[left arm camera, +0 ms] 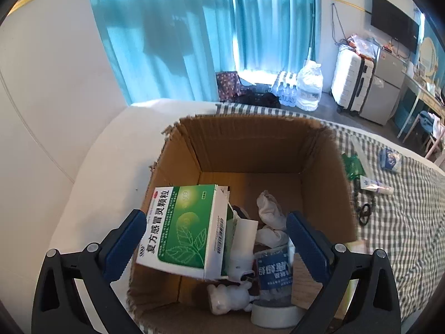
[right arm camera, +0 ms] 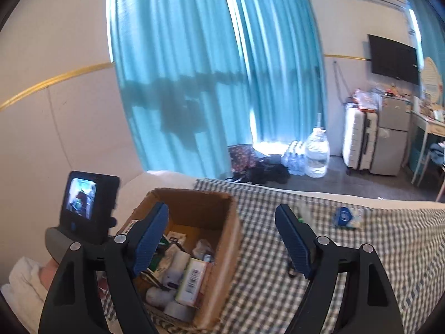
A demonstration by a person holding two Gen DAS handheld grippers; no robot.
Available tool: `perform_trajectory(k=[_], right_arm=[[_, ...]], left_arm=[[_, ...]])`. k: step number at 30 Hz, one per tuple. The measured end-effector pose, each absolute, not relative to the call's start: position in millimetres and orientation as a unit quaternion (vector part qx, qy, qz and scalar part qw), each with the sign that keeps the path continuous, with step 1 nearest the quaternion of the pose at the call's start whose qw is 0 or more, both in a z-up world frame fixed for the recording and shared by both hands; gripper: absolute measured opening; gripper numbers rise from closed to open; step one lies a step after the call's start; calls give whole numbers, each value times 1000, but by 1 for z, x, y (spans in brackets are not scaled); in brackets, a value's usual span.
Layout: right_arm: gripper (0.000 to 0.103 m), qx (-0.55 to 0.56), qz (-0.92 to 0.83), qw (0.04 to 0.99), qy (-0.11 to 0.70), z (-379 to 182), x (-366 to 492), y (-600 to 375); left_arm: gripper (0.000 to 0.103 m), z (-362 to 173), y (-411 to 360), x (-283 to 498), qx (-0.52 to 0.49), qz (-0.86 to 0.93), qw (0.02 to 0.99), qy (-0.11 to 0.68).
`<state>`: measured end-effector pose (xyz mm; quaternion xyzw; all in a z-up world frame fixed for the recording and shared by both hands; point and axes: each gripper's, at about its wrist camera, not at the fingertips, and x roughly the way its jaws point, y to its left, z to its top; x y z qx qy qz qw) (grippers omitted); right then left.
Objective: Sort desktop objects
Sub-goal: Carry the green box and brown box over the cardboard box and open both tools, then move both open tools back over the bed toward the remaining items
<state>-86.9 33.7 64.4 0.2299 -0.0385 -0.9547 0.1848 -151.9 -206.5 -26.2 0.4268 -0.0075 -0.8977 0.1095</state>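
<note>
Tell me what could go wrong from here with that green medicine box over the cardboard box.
The green medicine box sits tilted between the open left gripper, propped on items inside the cardboard box; it could tip further or catch on the left finger as the gripper withdraws. The cardboard box already looks crowded, so later items may pile up or spill. The tube and blue packet remain on the checked cloth, easily missed.

A lived-in bedroom: checked bedspread (left arm camera: 403, 222); teal curtains (right arm camera: 194, 69); suitcase (left arm camera: 351, 83); wall television (right arm camera: 393, 58).
</note>
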Motion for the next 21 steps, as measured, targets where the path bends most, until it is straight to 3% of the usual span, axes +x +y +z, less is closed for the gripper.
perform_trajectory(k=[11,21], right_arm=[[80,196,-974,92,-74,83,-41,139],[80,218,-969,38,-113,48,-33,220]], left_arm=[[103,29,-124,-104,371,-928,41,8],[103,-9,-10,-101,384,-922,-39,-13]])
